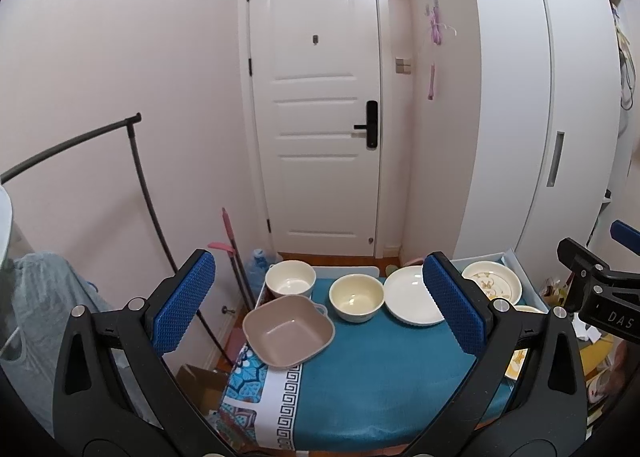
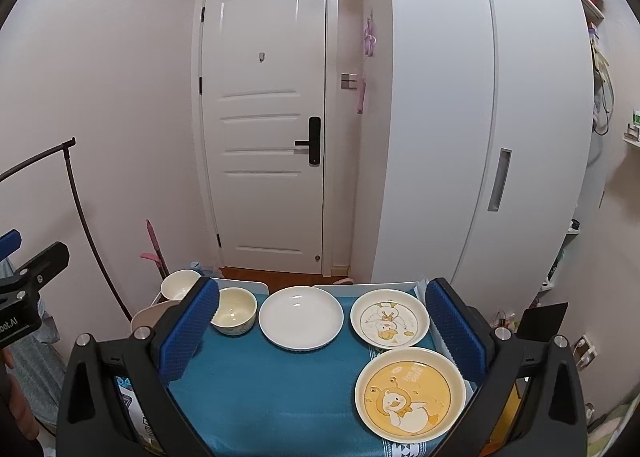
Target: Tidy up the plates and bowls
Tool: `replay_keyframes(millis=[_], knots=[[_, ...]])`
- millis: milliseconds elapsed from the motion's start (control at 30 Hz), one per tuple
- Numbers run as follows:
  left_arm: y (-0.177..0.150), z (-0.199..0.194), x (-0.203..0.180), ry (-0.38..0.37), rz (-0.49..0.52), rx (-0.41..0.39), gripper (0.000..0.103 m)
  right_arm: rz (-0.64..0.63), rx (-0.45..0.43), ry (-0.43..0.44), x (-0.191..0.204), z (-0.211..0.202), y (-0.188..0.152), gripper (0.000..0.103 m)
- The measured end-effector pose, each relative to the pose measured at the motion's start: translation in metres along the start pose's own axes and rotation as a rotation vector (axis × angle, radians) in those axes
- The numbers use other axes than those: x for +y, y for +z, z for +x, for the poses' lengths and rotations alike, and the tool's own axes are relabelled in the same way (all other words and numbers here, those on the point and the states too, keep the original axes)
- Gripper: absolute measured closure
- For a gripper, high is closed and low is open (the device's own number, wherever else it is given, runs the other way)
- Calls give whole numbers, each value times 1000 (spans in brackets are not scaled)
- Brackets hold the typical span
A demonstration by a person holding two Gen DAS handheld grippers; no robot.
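left hand-held gripper [image 1: 320, 299] | black frame | blue textured pads | silver screws | right hand-held gripper [image 2: 322, 331] alike

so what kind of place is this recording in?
Most likely a home entryway, not a kitchen: a white door with a smart lock, a tall white wardrobe, and a clothes rack. The dishes sit on a small blue-covered table.
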State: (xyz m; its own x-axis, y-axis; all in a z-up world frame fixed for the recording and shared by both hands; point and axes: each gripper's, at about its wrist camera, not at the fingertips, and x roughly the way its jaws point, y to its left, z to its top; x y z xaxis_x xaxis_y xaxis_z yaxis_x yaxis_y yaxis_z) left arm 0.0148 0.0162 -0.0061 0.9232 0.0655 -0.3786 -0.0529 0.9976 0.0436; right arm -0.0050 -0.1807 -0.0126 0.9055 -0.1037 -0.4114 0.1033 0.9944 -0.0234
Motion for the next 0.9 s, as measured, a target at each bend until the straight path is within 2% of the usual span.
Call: replay_keyframes(millis=[900], knots=[[3,-2,3,-6,1,1,0,-4,10,-16,1,0,0,0]])
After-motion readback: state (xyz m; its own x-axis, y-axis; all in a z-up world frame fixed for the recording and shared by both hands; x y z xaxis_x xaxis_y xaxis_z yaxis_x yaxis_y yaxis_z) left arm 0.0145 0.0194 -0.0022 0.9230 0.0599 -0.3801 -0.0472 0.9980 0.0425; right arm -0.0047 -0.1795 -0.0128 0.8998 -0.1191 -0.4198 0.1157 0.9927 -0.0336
